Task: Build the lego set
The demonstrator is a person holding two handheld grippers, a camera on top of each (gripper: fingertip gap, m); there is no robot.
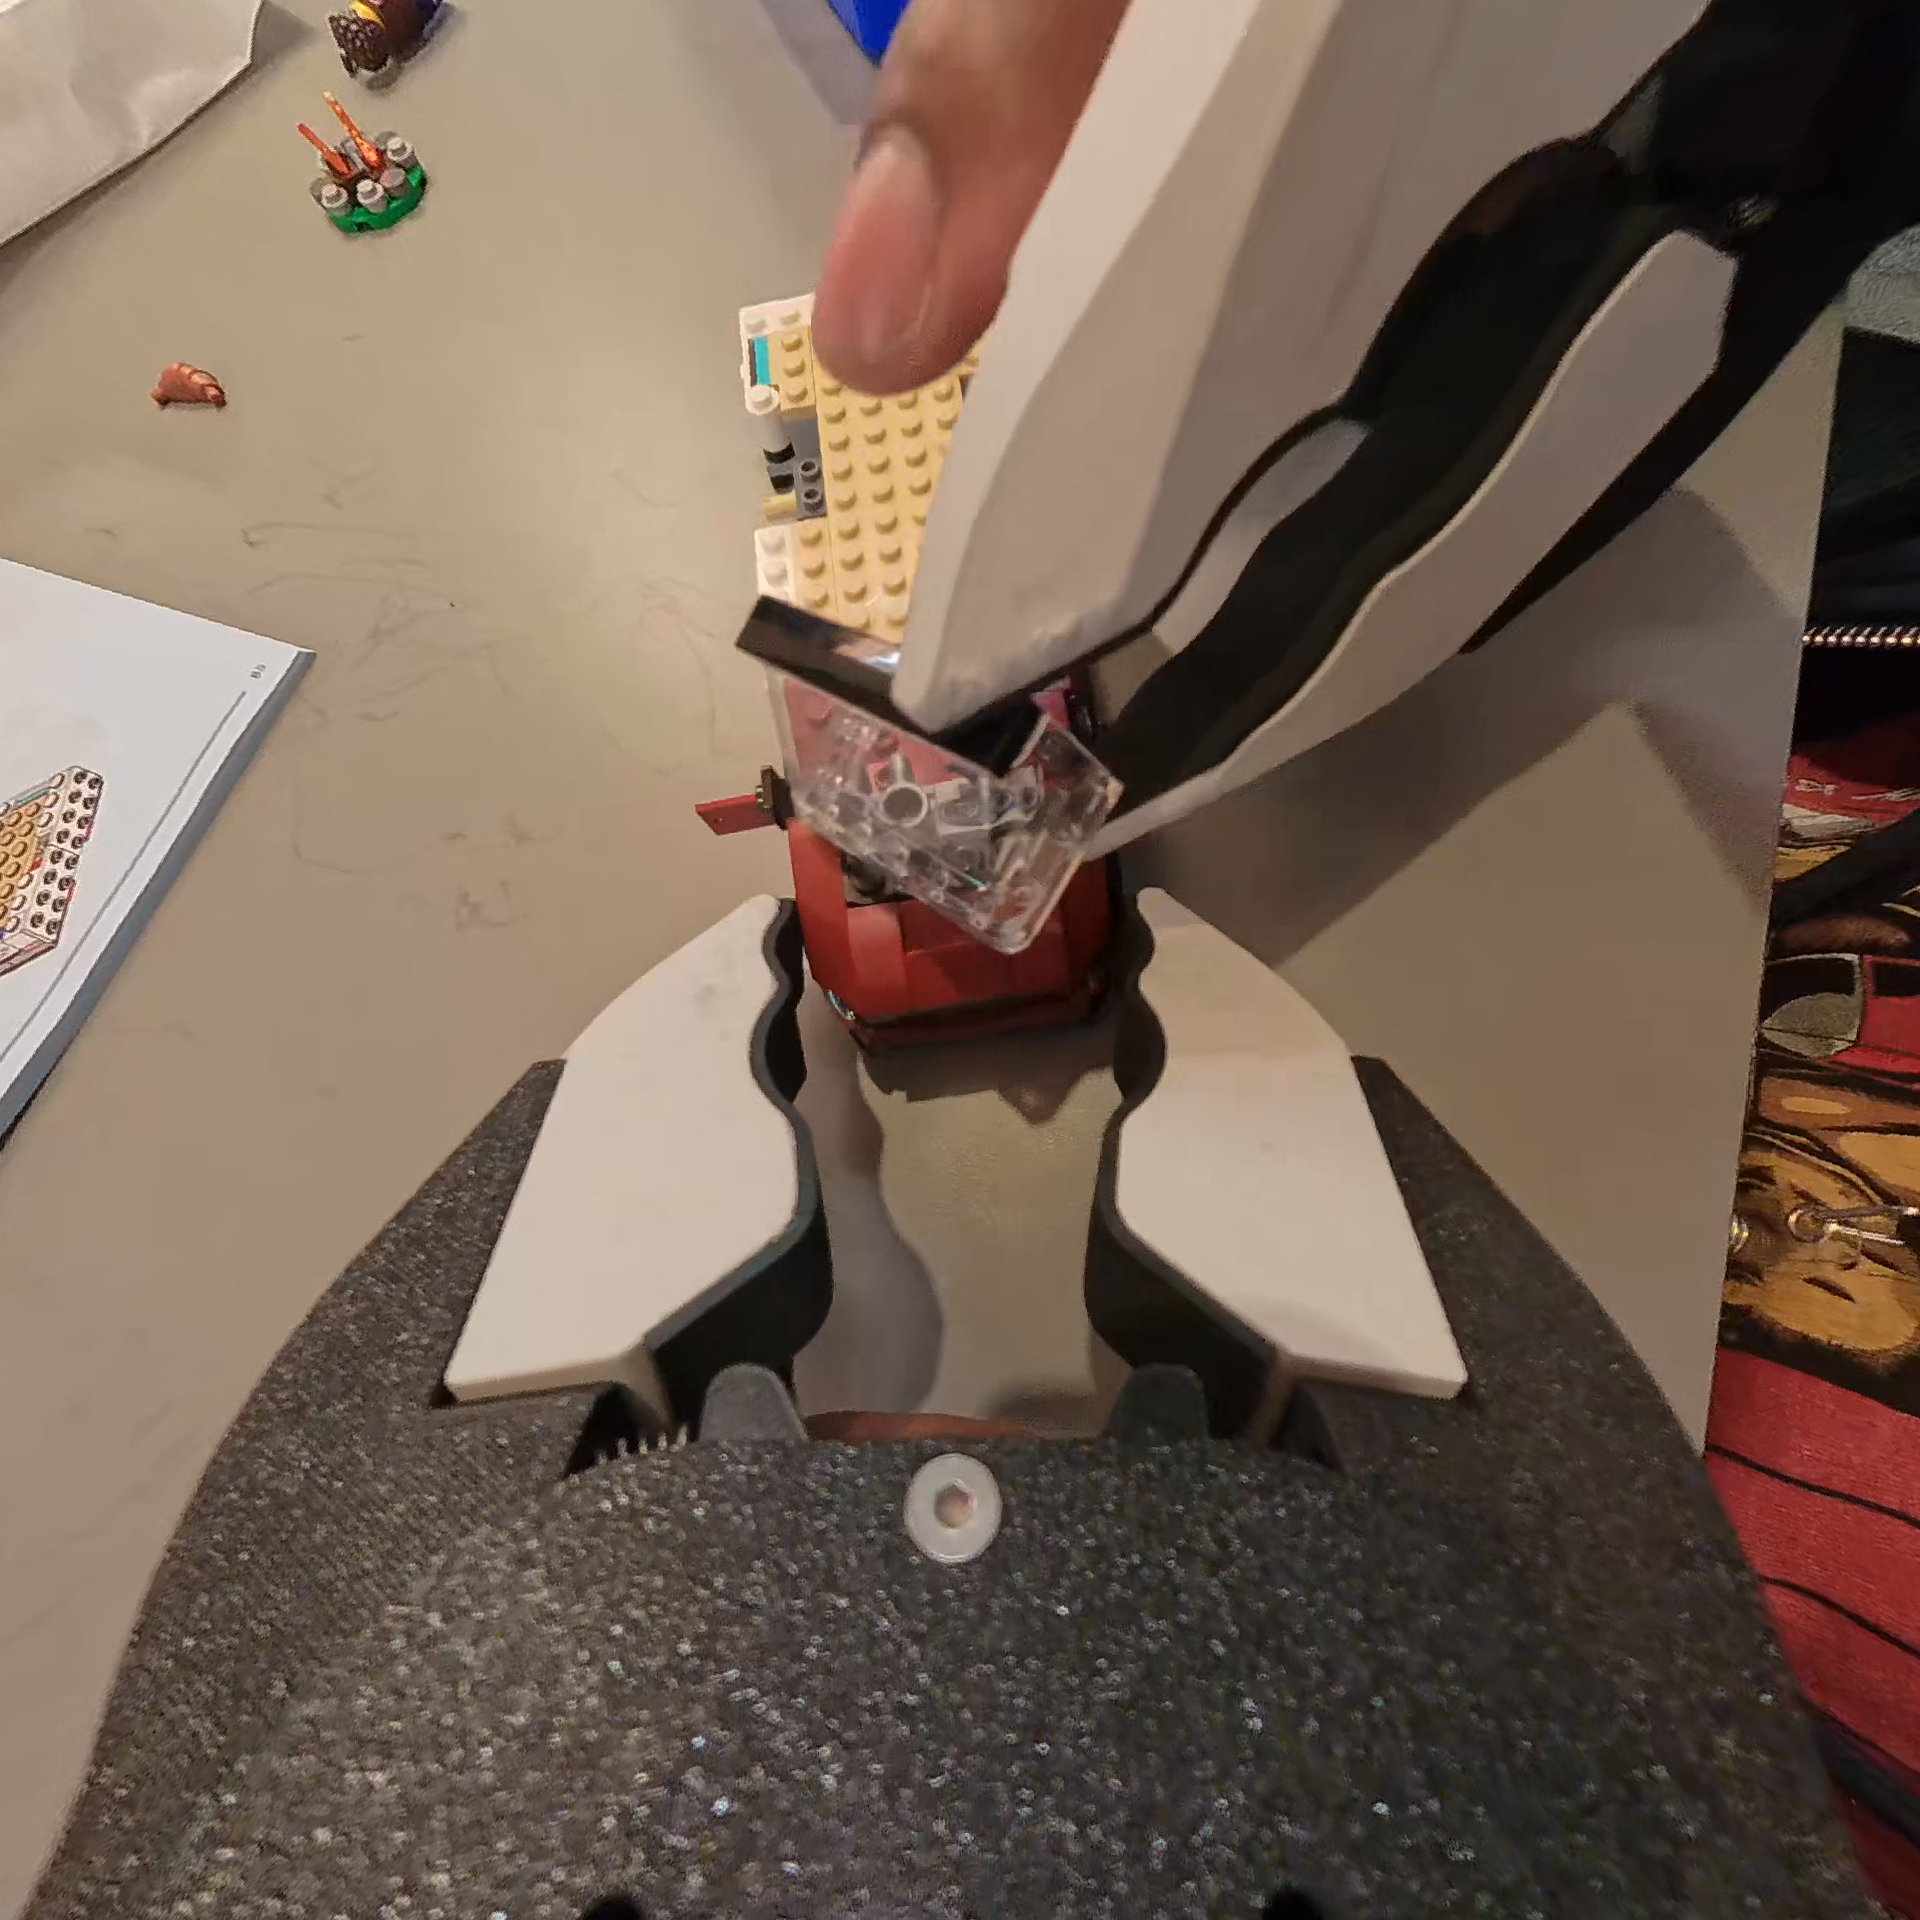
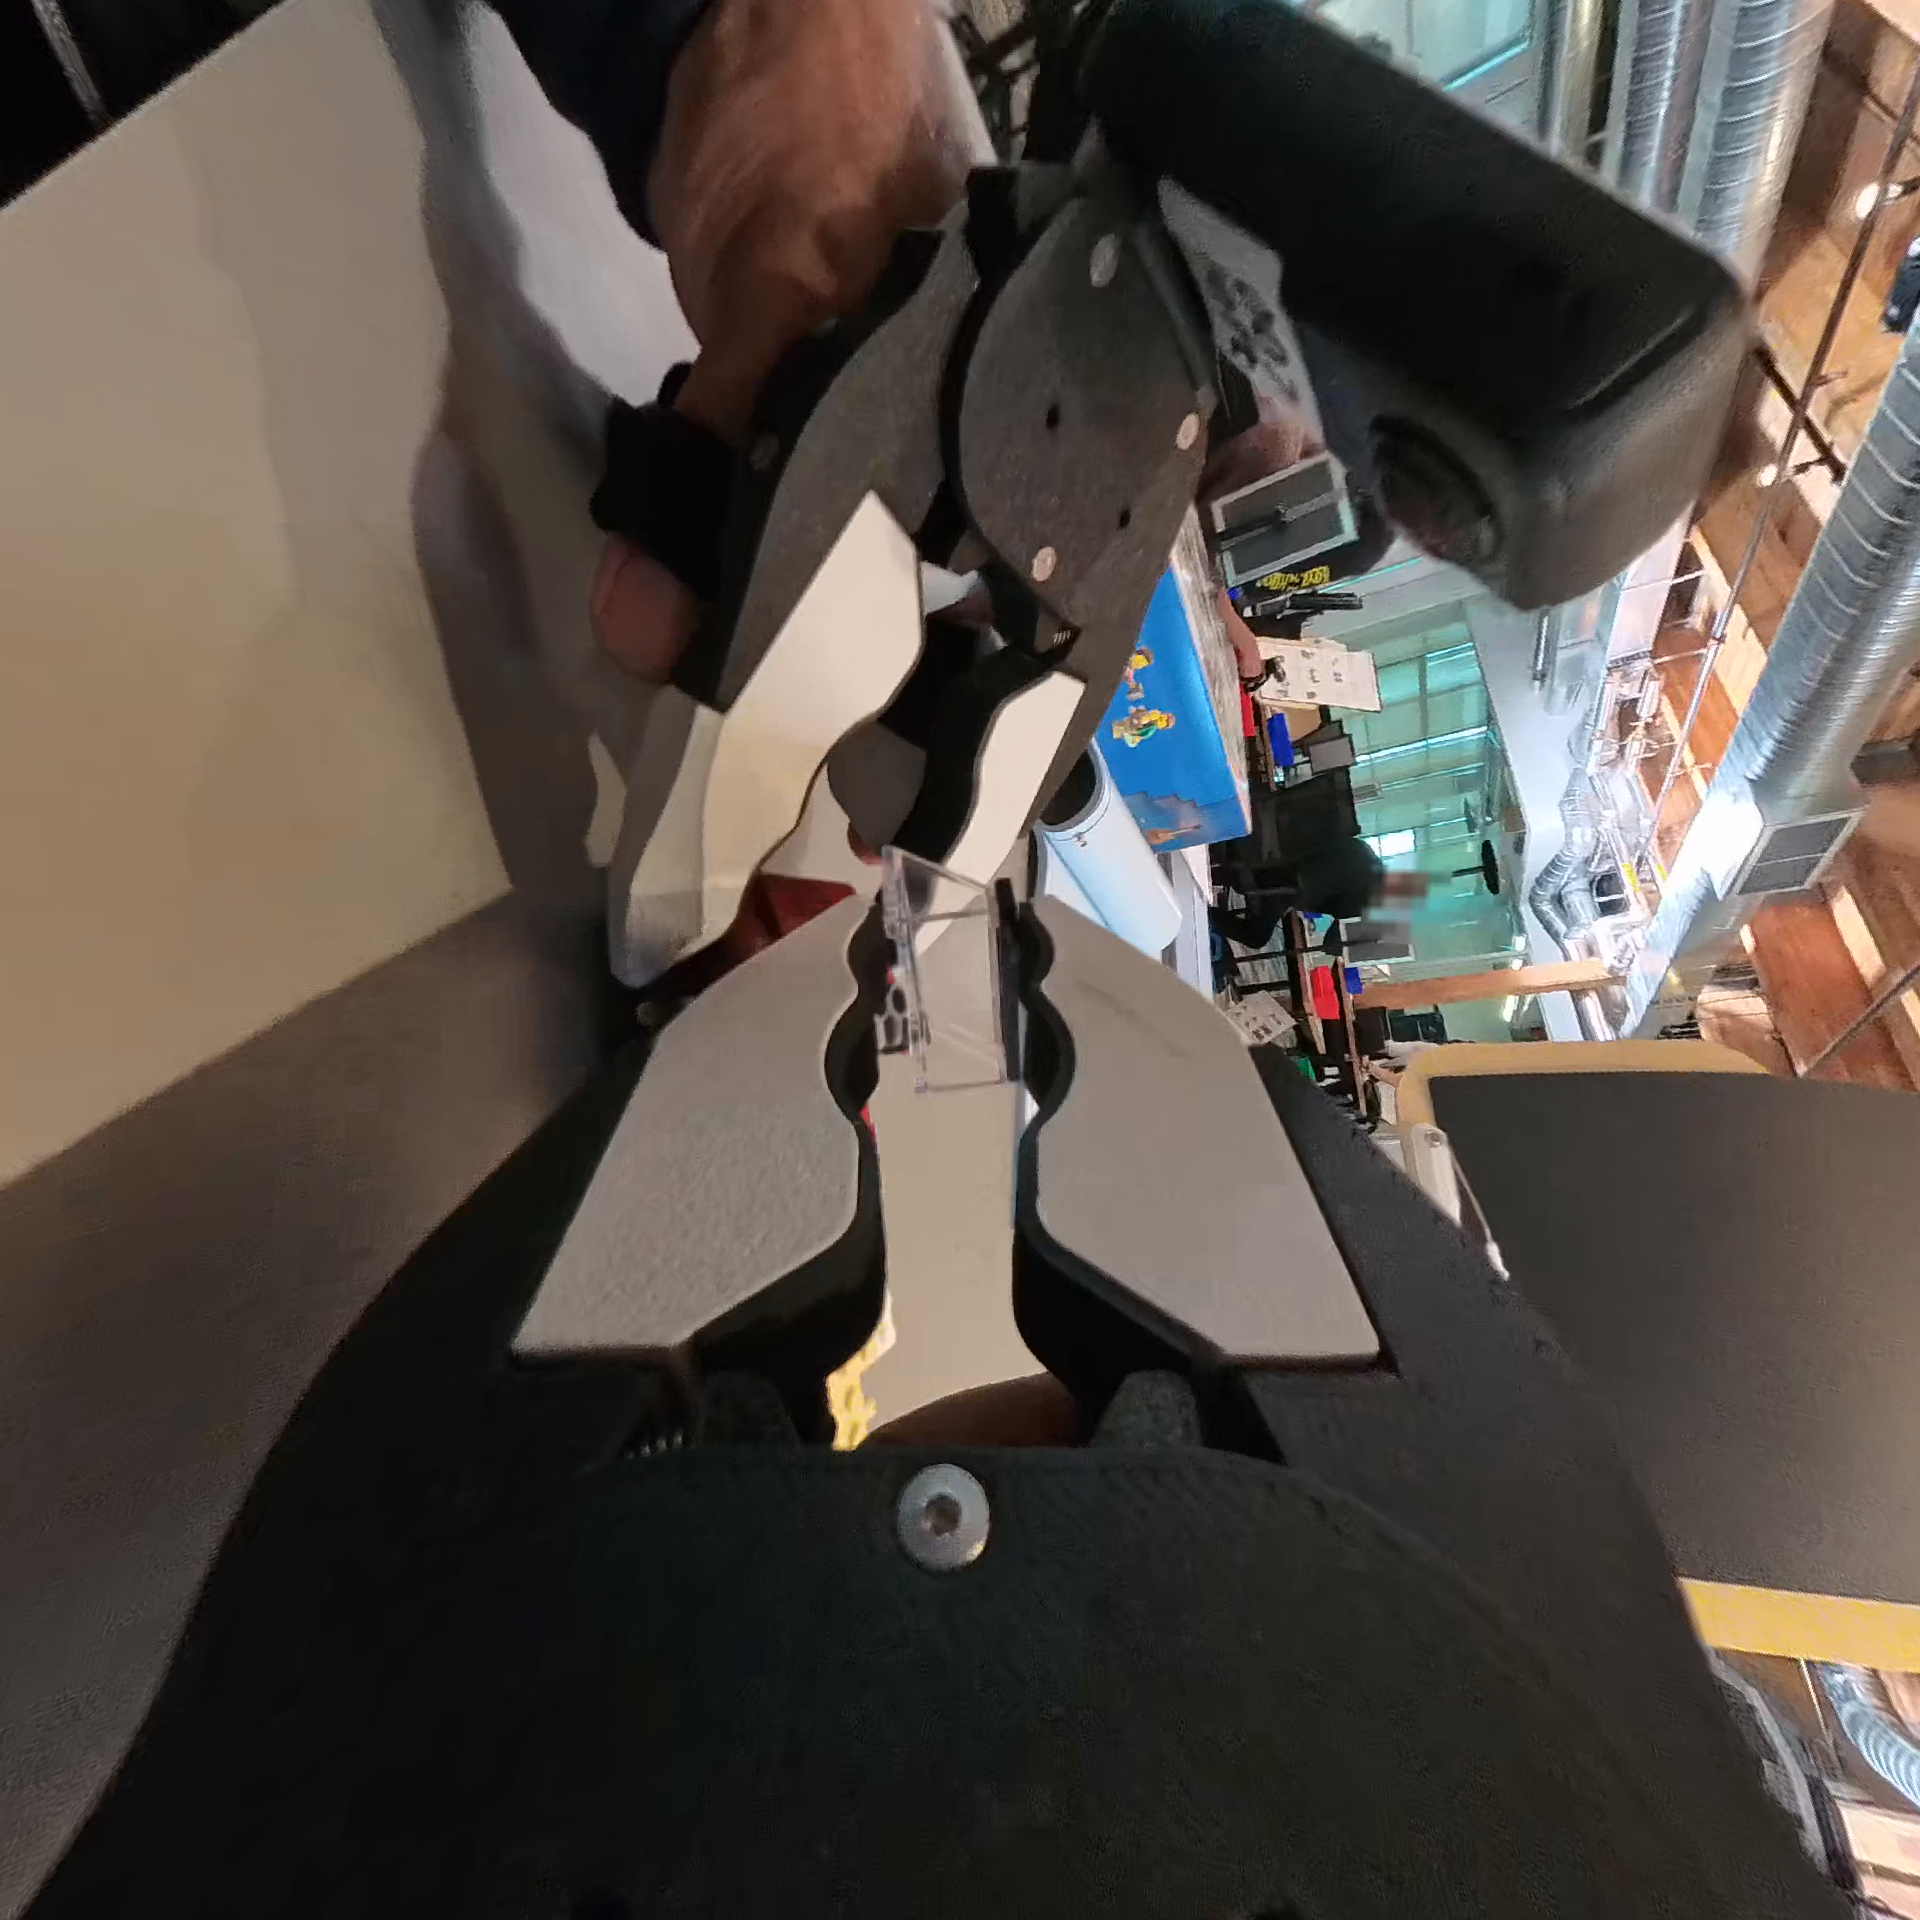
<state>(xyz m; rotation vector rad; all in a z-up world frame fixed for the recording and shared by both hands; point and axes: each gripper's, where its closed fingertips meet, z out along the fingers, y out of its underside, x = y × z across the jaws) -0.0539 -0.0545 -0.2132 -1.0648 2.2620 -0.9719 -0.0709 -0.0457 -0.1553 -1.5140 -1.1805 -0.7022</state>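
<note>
In the left wrist view my left gripper [image 1: 961, 925] is shut on a red brick build [image 1: 935, 961], with a pad pressed against each side. A tan studded plate [image 1: 883, 468] with white bricks shows beyond it. My right gripper [image 1: 1023, 774] comes in from the upper right. It is shut on a clear box-shaped piece [image 1: 956, 831] with a black strip [image 1: 821, 649], held tilted against the top of the red build. In the right wrist view the clear piece [image 2: 951, 987] sits pinched between my right gripper's [image 2: 951, 935] pads. The left gripper [image 2: 790, 904] is just beyond it.
On the grey table [image 1: 416, 520] lie an open instruction booklet [image 1: 104, 831], a small green-based build with orange parts [image 1: 366, 177] and a brown piece [image 1: 189, 387]. A person's thumb [image 1: 914, 208] is above the plate. A blue box [image 2: 1174, 717] stands farther off. About 6 cm separates my left fingertips from my right.
</note>
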